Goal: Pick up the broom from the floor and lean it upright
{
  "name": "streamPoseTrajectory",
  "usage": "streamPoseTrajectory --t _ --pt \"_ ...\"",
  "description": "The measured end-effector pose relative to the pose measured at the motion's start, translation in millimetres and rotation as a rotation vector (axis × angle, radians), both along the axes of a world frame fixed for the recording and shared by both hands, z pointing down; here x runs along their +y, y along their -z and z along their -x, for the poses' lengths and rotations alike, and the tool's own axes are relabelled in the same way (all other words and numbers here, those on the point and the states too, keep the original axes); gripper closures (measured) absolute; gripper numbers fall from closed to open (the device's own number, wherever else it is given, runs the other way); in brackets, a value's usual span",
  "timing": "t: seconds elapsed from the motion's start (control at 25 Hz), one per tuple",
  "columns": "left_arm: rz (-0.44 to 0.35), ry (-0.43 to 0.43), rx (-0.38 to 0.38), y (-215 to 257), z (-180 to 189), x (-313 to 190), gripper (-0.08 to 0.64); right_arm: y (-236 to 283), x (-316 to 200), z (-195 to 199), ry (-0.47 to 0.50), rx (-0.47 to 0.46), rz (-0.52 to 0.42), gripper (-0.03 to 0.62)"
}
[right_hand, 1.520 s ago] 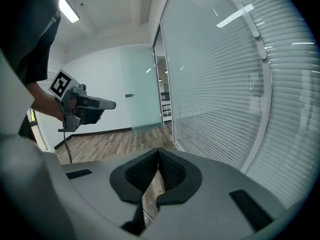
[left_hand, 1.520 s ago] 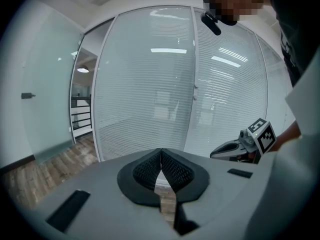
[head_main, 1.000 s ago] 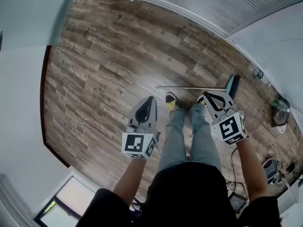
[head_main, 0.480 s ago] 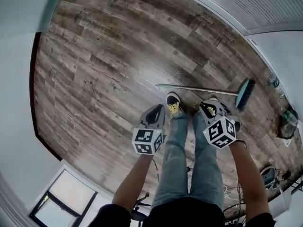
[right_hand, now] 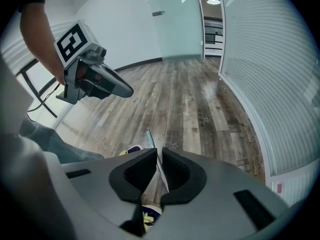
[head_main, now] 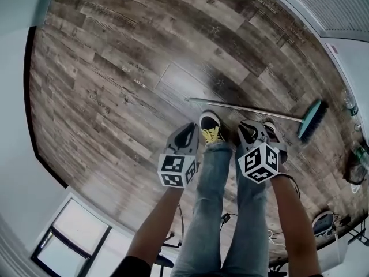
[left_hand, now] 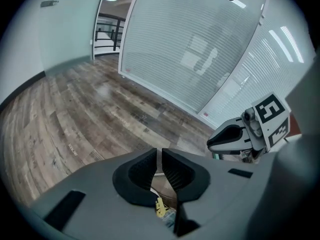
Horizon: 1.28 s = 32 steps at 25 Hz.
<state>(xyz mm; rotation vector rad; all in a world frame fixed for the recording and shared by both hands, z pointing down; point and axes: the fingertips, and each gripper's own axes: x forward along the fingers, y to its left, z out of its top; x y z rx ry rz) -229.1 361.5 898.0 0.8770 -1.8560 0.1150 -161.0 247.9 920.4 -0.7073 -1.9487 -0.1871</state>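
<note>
Broom (head_main: 253,112) flat on wood floor (head_main: 115,68) just ahead of person's shoes (head_main: 210,124), handle running left, teal head at right; left gripper (head_main: 189,130) and right gripper (head_main: 248,127) both clenched empty, hovering over shoes, clear of handle.

The broom (head_main: 248,109) lies flat on the floor (head_main: 115,79) just ahead of the person's shoes (head_main: 210,126), its handle running left to right, its brush head (head_main: 312,120) at the right end; the left gripper (head_main: 188,130) hangs beside the left shoe; the right gripper (head_main: 249,129) above the right shoe, near the handle; a slatted wall (head_main: 340,4) stands beyond.
</note>
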Motion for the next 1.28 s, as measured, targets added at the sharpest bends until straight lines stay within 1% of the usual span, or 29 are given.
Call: streamPoseTrajectory --t 0.16,0.24,0.36,0.44,0.52,0.56,0.6,0.64,0.68,0.72,0.88,0.96,1.08,1.28 --pt "0.011 -0.016 0.021 -81.1 -5.3 15.2 0.535 -77.2 13.6 -10.2 0.046 0.048 -0.02 0.571" --pt "0.017 0.002 0.041 -124.9 -10.0 22.4 0.535 -114.2 17.0 -17.0 0.075 0.062 -0.031 0.571" --pt "0.036 0.034 0.071 -187.4 -15.6 31.3 0.535 -165.3 20.2 -24.2 0.093 0.073 -0.037 0.568" --pt "0.047 0.043 0.086 -221.1 -20.1 33.7 0.534 -193.3 20.6 -27.8 0.092 0.082 -0.041 0.547" --pt "0.062 0.047 0.094 -249.0 -23.2 35.5 0.534 -216.9 20.8 -30.6 0.09 0.096 -0.041 0.496" --pt "0.072 0.055 0.097 -261.4 -24.1 37.4 0.532 -227.6 21.5 -32.1 0.095 0.101 -0.04 0.494" --pt "0.083 0.069 0.107 -273.0 -25.2 40.0 0.51 -237.8 22.8 -34.0 0.103 0.104 -0.042 0.494" --pt "0.091 0.089 0.125 -283.8 -26.8 42.9 0.438 -247.8 24.4 -36.2 0.116 0.108 -0.046 0.494" --pt "0.096 0.114 0.146 -293.3 -28.3 45.6 0.369 -257.6 26.0 -38.8 0.133 0.112 -0.053 0.491" --pt "0.1 0.138 0.164 -301.3 -29.4 47.6 0.362 -267.0 27.2 -41.5 0.152 0.116 -0.065 0.488" --pt "0.118 0.2 0.191 -320.6 -29.5 51.6 0.362 -294.7 30.6 -51.5 0.254 0.111 -0.119 0.485" --pt "0.122 0.229 0.2 -327.2 -28.4 51.3 0.362 -301.5 30.9 -54.5 0.288 0.102 -0.138 0.483" --pt "0.122 0.275 0.2 -333.2 -25.3 49.9 0.36 -308.6 28.9 -55.4 0.306 0.1 -0.164 0.482" --pt "0.141 0.326 0.194 -335.8 -24.2 50.8 0.36 -323.1 28.1 -55.8 0.327 0.116 -0.201 0.482"
